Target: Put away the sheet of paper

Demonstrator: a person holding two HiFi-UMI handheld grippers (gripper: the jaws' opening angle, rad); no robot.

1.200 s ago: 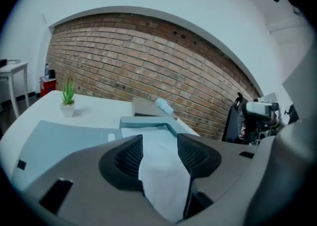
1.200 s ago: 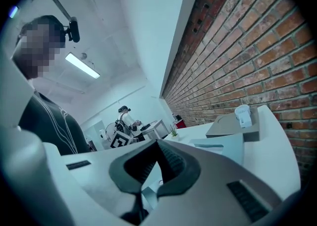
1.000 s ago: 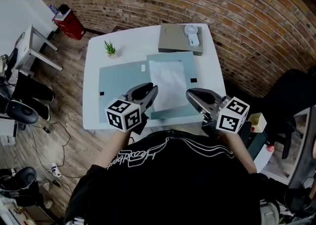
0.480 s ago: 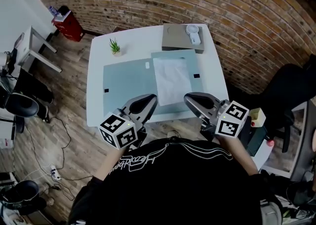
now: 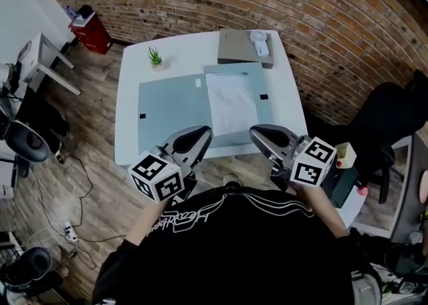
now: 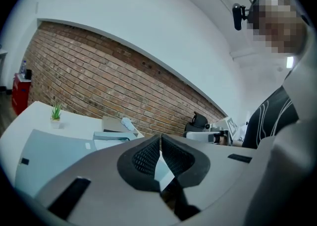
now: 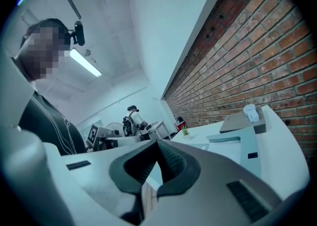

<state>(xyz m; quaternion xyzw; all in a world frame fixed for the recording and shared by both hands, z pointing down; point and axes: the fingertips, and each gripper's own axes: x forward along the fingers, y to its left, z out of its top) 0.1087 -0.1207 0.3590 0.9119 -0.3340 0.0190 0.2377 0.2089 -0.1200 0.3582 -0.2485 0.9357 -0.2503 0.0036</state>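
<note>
Left tongs (image 5: 192, 139) and right tongs (image 5: 265, 138) are both hovering empty, pinched shut, short of the table (image 5: 127, 133), sheet of paper (image 5: 231, 103) lying ahead between them in the open folder (image 5: 167, 106), probably needing its cover flipped shut next.

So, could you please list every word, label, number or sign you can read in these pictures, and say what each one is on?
No text can be read with confidence.
Black shirt: white script lettering, too warped to read.
Marker cubes: black-and-white square patterns, no letters.
Folder: small black and white tags, too small to read.
</note>
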